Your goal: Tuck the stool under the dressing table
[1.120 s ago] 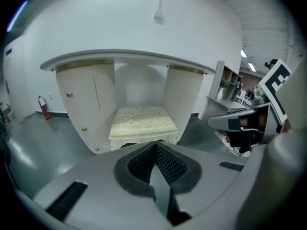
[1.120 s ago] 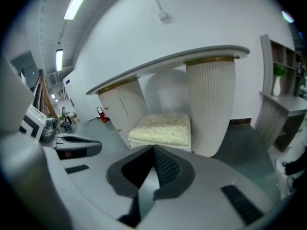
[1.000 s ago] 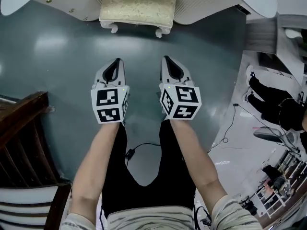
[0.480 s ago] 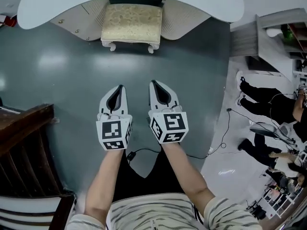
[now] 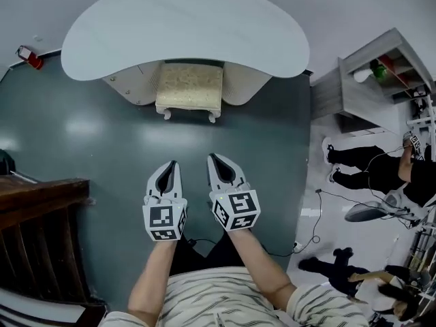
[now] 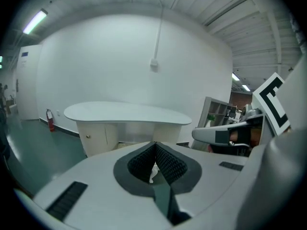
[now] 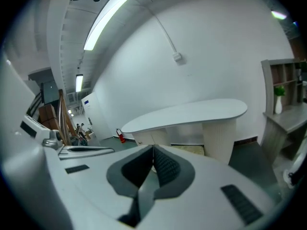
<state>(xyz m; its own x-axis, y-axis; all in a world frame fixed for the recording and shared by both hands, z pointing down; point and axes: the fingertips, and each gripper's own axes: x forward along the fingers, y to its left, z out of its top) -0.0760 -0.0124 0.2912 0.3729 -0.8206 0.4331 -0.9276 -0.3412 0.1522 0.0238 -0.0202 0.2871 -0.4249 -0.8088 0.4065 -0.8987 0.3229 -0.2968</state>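
The white kidney-shaped dressing table (image 5: pixel 184 29) stands at the top of the head view. The stool (image 5: pixel 189 87), with a beige cushion and white legs, sits between the table's pedestals, its front half sticking out from under the top. My left gripper (image 5: pixel 170 163) and right gripper (image 5: pixel 212 158) hover side by side over the green floor, well short of the stool. Both are shut and hold nothing. The left gripper view shows the table (image 6: pixel 127 113) beyond the shut left gripper (image 6: pixel 155 145). The right gripper view shows the table (image 7: pixel 192 113) and stool cushion (image 7: pixel 188 150) past the right gripper (image 7: pixel 153 149).
Dark wooden furniture (image 5: pixel 41 210) stands at the lower left. A grey shelf unit (image 5: pixel 371 73) is right of the table, and people (image 5: pixel 361 159) stand beyond it. A cable (image 5: pixel 317 213) lies on the floor at right. A red fire extinguisher (image 5: pixel 28 56) sits by the far wall.
Both grippers have risen and drawn back from the stool, still shut and empty. More of the table top has come into view. The stool has stayed in place.
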